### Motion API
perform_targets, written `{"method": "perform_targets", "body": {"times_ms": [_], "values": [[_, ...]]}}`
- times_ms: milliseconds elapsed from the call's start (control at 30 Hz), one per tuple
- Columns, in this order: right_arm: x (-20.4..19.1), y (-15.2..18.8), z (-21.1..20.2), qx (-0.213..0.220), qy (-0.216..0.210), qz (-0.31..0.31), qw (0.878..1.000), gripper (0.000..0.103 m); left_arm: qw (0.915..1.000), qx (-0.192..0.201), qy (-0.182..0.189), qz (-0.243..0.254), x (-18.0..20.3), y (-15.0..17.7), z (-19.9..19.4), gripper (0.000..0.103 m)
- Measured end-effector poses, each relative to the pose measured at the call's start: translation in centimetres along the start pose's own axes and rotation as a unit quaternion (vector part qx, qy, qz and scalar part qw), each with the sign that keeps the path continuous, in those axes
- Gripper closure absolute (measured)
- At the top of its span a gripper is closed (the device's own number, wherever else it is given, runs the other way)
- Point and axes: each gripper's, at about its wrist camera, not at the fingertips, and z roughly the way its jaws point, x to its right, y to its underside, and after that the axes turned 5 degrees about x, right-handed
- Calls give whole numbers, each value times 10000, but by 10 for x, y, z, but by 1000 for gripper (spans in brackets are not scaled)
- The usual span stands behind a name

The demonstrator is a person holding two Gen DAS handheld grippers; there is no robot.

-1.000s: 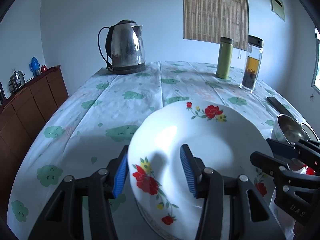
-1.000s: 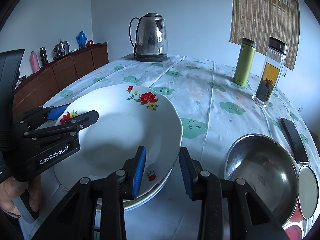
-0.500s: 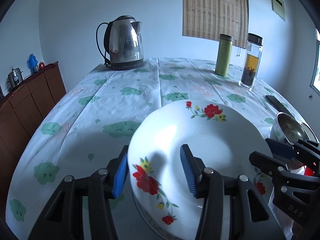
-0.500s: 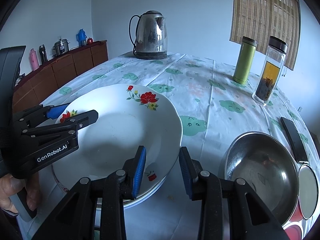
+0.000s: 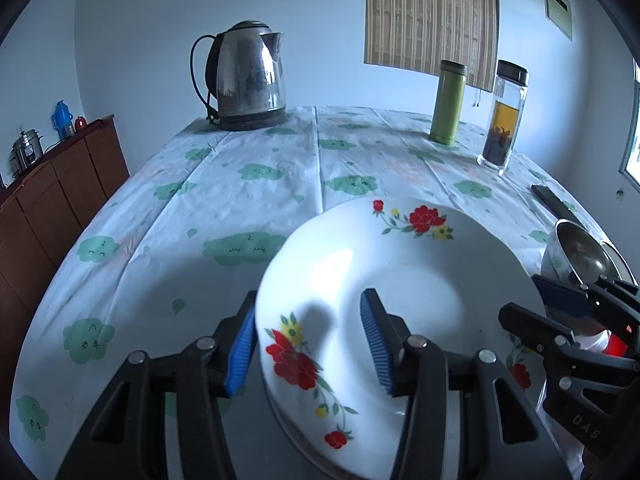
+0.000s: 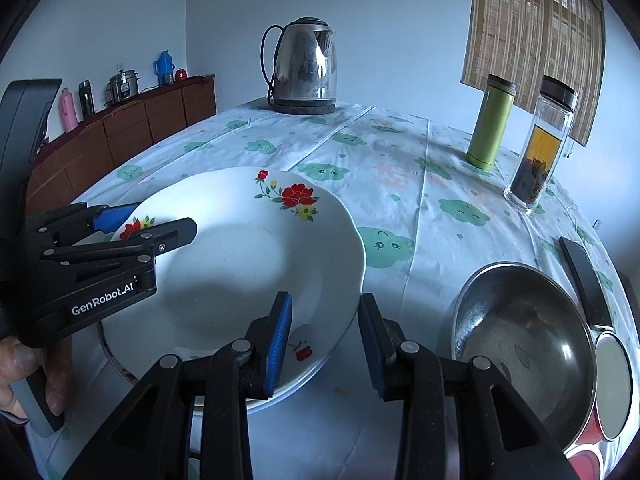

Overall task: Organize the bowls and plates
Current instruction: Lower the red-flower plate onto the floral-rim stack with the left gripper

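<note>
A white floral plate [image 6: 248,264] lies on a stack of plates near the table's front edge; it also shows in the left wrist view [image 5: 400,280]. My left gripper [image 5: 310,344] is open, its fingers astride the plate's left rim. My right gripper [image 6: 324,340] is open, its fingers astride the plate's right rim. A lower plate's rim [image 6: 296,376] shows under it. A steel bowl [image 6: 524,344] stands to the right of the stack.
On the flowered tablecloth stand a steel kettle [image 6: 306,66] at the back, a green flask [image 6: 490,126] and a glass tea bottle [image 6: 540,146] at the right. A dark phone [image 6: 584,280] and a small lidded container [image 6: 614,384] lie near the steel bowl. A wooden sideboard [image 6: 120,136] stands at the left.
Both views have shifted slightly; the kettle sits a little lower in the frame. Both grippers stay open around the plate's rim.
</note>
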Motion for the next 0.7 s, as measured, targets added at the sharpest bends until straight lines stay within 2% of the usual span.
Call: {"method": "perform_targets", "body": {"times_ms": [267,700], "values": [[-2,0,1,-12,-6,-45,10000,66,9999,-122,20,-63,-2,1,3,54],[-3,1,2,-6,-86,-47,10000,62,9999,-104,44,-94,-3,1,2,52]]}}
